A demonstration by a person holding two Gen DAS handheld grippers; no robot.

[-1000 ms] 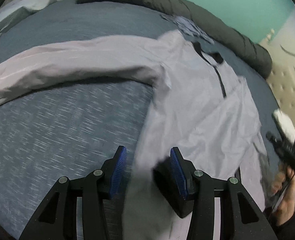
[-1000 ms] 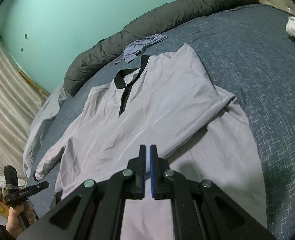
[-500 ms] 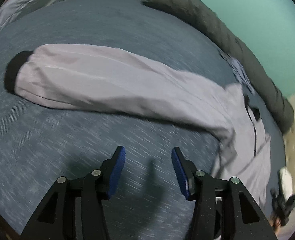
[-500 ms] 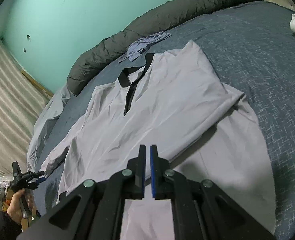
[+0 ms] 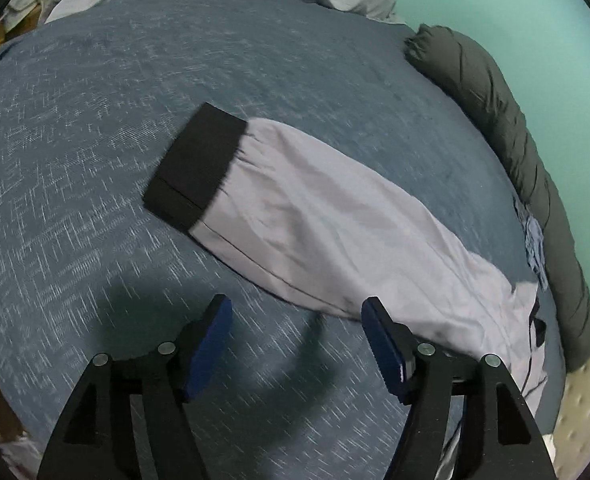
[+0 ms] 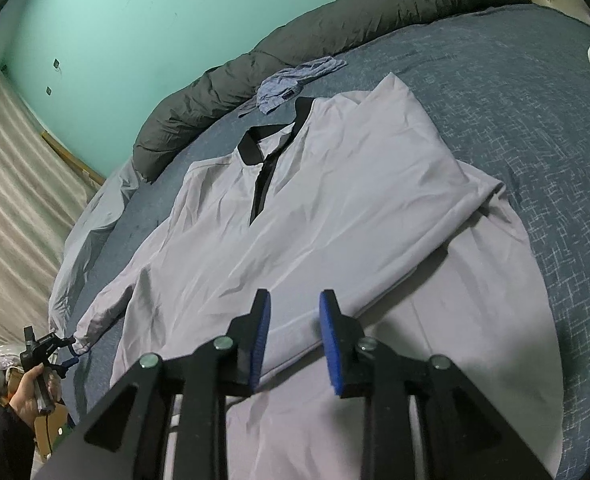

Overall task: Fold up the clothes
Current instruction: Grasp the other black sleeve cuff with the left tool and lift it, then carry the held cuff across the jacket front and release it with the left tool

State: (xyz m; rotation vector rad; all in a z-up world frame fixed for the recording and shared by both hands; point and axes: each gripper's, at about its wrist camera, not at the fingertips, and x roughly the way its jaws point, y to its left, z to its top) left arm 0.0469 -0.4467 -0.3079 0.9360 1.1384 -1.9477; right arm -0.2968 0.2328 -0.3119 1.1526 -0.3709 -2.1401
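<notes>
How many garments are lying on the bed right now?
2. A light grey shirt with a black collar is spread across the bed; a small crumpled blue garment lies beyond its collar, against the dark rolled duvet. Others may be out of view.

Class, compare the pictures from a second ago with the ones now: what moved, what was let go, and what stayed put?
The left gripper swung away from the shirt's body toward the outstretched sleeve, its black cuff now in view; it stays open, holding nothing. The right gripper, shut a second ago, has opened above the shirt. The shirt, with its right side folded over, stayed flat on the bed.
</notes>
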